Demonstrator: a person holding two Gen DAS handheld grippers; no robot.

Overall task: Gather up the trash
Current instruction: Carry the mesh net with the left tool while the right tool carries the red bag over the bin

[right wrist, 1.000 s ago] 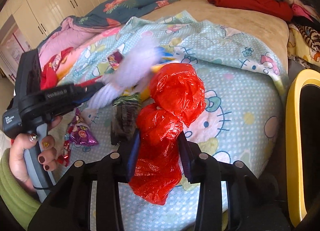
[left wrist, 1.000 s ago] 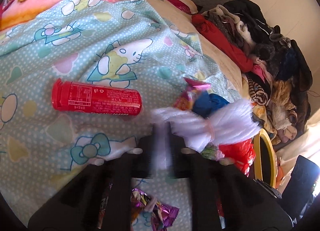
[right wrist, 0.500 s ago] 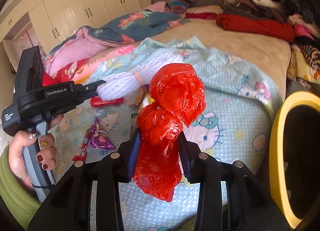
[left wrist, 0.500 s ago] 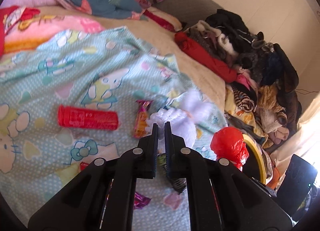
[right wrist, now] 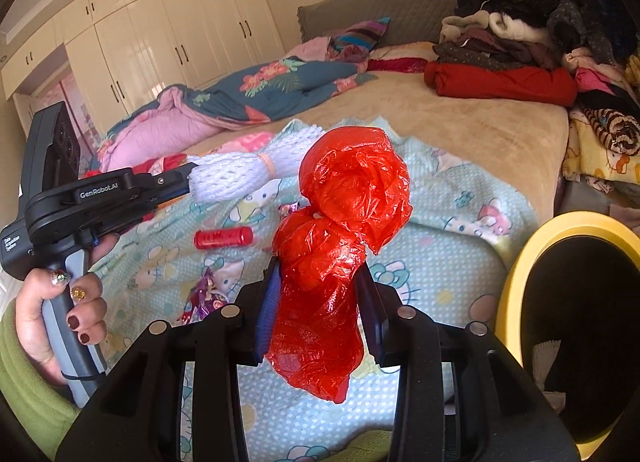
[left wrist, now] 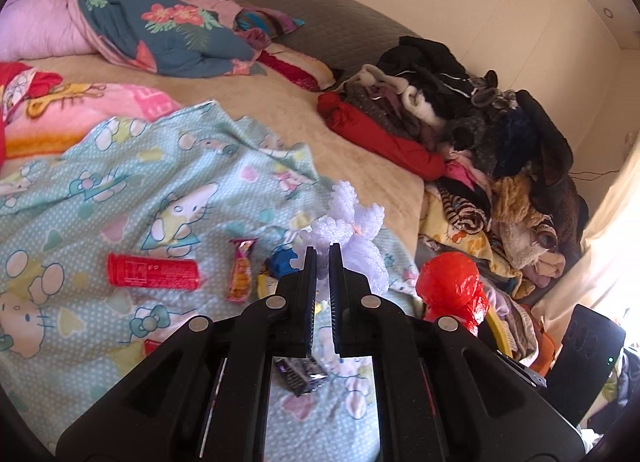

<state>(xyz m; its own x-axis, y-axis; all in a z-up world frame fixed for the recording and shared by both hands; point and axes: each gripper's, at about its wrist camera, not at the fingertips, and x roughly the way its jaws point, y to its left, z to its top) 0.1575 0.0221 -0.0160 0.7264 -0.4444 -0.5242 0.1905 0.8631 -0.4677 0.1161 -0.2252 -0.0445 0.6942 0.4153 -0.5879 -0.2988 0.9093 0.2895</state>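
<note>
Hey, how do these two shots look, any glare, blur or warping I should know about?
Left wrist view: sharp, but daylight blows out the lower right corner behind the right gripper; fisheye bends the headboard. Right wrist view: crisp on the red bag; wardrobe doors curve and shine.

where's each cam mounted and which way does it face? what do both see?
Left wrist: sits on the left claw, looks along its fingers across the bed toward the clothes pile; shows the claw shut on white foam net.
Right wrist: sits on the right claw, faces the bed and wardrobe; shows that claw shut on a red plastic bag, plus the left hand holding the left claw.
Shared: foam net, red bag, red tube, Hello Kitty blanket, yellow-rimmed bin.
</note>
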